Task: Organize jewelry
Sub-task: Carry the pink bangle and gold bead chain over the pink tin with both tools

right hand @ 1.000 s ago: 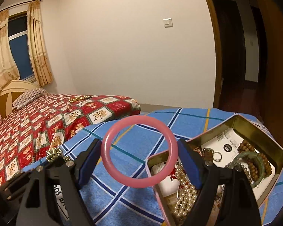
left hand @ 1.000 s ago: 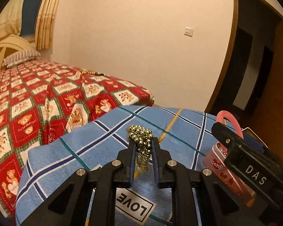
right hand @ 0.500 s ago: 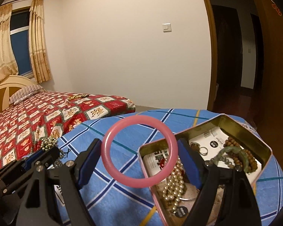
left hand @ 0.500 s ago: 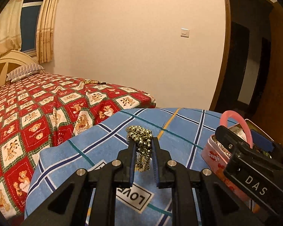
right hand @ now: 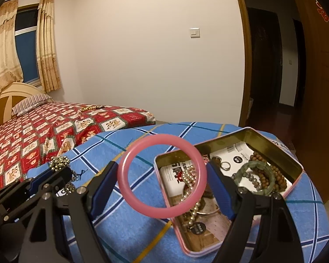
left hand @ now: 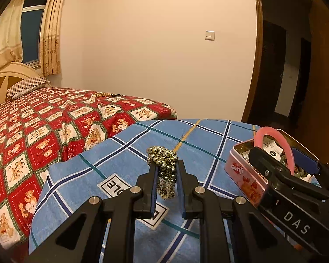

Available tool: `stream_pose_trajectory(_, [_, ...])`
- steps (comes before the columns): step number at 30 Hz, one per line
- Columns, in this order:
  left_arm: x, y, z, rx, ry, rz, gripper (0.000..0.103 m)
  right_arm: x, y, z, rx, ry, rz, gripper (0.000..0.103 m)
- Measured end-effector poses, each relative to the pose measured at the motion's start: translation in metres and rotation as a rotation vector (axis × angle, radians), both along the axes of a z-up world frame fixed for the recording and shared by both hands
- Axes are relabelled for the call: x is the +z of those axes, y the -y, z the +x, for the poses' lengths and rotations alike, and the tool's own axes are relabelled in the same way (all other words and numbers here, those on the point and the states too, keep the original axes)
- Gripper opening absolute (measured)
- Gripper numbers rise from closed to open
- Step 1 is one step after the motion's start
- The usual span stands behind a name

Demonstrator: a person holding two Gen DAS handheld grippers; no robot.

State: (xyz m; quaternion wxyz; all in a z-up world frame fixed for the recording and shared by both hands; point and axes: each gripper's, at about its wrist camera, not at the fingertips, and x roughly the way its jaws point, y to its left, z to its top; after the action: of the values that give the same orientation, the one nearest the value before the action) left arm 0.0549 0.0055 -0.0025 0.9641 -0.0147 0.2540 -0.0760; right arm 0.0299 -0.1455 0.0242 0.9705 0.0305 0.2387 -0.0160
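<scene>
My left gripper [left hand: 166, 171] is shut on a bunch of gold-grey metal beads [left hand: 164, 164] and holds it above the blue checked cloth [left hand: 125, 153]; the beads [right hand: 59, 162] also show at the left of the right wrist view. My right gripper [right hand: 162, 176] is shut on a pink bangle [right hand: 129, 188], held upright over the left end of an open pink tin [right hand: 295, 164]. The bangle [left hand: 287, 149] and tin [left hand: 241, 171] show at the right of the left wrist view. The tin holds a pearl string [right hand: 189, 175], a green bangle [right hand: 265, 171], brown bead strands [right hand: 274, 175] and rings.
The blue cloth covers a small round-edged table. A bed with a red bear-patterned quilt [left hand: 43, 127] lies to the left, with more beads [right hand: 92, 107] on it. A dark open doorway [right hand: 269, 70] stands at the right behind the table.
Both grippers have moved a little to the right and up with their loads. The pink bangle now sits further over the open tin.
</scene>
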Motion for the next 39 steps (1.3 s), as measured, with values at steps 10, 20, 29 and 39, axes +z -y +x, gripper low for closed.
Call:
stream_pose_trajectory(10, [0.000, 0.004, -0.009, -0.001, 0.006, 0.014, 0.015, 0.002, 0.002, -0.011, -0.006, 0.014, -0.017, 0.084])
stream_pose_trajectory(20, [0.001, 0.016, -0.016, -0.026, 0.012, 0.001, 0.015, 0.005, 0.013, -0.019, -0.035, 0.034, -0.022, 0.084])
stream_pose_trajectory(29, [0.007, 0.036, -0.024, -0.069, 0.031, -0.017, 0.015, 0.007, 0.030, -0.023, -0.066, 0.045, -0.015, 0.084])
stream_pose_trajectory(39, [0.013, 0.066, -0.030, -0.142, 0.054, -0.030, 0.015, 0.009, 0.059, -0.025, -0.124, 0.047, -0.016, 0.084])
